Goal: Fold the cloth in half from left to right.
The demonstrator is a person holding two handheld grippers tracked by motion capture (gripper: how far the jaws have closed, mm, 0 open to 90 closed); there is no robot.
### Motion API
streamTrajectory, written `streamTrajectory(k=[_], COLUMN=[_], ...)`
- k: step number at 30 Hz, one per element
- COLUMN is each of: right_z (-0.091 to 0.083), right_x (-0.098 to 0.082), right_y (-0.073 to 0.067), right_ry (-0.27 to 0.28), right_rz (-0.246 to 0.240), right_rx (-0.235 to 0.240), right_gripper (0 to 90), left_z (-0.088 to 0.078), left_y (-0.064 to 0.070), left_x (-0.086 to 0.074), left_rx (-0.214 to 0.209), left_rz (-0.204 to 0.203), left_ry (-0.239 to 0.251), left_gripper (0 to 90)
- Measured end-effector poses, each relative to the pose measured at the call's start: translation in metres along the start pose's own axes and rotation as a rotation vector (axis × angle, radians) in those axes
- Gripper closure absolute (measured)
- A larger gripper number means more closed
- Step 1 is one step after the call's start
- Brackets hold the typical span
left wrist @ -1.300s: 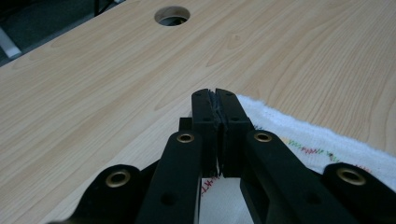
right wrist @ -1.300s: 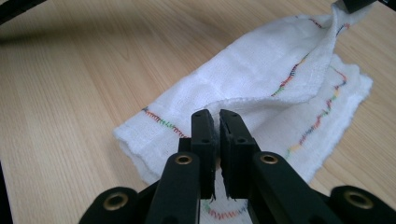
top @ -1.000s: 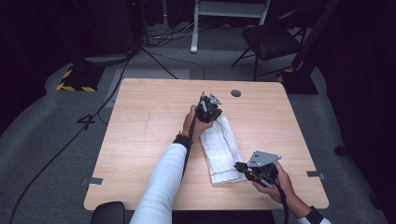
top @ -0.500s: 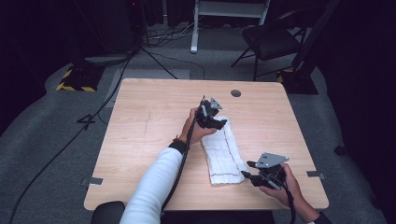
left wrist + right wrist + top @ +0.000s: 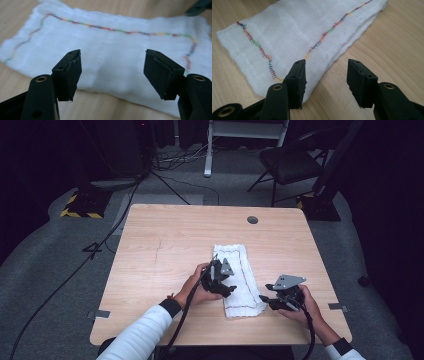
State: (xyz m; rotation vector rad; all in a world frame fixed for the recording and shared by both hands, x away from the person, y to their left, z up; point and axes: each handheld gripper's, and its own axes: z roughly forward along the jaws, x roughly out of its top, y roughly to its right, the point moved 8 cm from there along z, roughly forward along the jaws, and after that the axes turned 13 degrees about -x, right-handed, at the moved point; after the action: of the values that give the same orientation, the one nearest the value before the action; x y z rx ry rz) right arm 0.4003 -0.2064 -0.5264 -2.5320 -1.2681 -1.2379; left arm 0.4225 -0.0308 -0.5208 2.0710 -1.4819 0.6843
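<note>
Wooden counter (image 5: 165, 250) carries a folded white cloth (image 5: 237, 270) with multicoloured edge stitching right of centre, flanked by the left tool (image 5: 222, 282), jaws spread over its long edge, and the right tool (image 5: 272, 300), jaws apart at its near corner.

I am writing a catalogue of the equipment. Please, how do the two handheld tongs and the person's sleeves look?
Both tongs are black. The left tongs and the right tongs each carry a grey three-cornered plate on top and trail a black cable. Up close, each has two flat rectangular black jaws on arms with brass-coloured rivets. The sleeves are white with dark cuffs.
</note>
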Motion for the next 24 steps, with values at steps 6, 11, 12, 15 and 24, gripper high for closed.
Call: streamTrajectory(k=[6, 11, 12, 15, 24], right_z=[0.006, 0.007, 0.007, 0.006, 0.018], right_x=[-0.008, -0.01, -0.01, -0.009, 0.002], right_y=[-0.012, -0.019, -0.022, -0.029, -0.029], right_ry=[-0.032, -0.032, -0.032, -0.029, -0.043], right_rz=[-0.033, -0.028, -0.018, -0.022, 0.022], right_rx=[0.028, 0.052, 0.066, 0.067, 0.04], right_gripper=[51.4, 54.2, 54.1, 55.0, 46.6], left_z=[0.009, 0.009, 0.007, 0.005, -0.002], left_y=[0.021, 0.022, 0.021, 0.018, -0.004], left_x=[-0.02, -0.035, -0.039, -0.042, -0.047], left_rx=[-0.03, -0.016, -0.019, -0.009, 0.011], left_rz=[0.014, 0.002, -0.029, -0.032, -0.044], left_ry=[-0.042, -0.052, -0.041, -0.041, -0.041], left_gripper=[30.7, 31.1, 30.5, 28.1, 25.7])
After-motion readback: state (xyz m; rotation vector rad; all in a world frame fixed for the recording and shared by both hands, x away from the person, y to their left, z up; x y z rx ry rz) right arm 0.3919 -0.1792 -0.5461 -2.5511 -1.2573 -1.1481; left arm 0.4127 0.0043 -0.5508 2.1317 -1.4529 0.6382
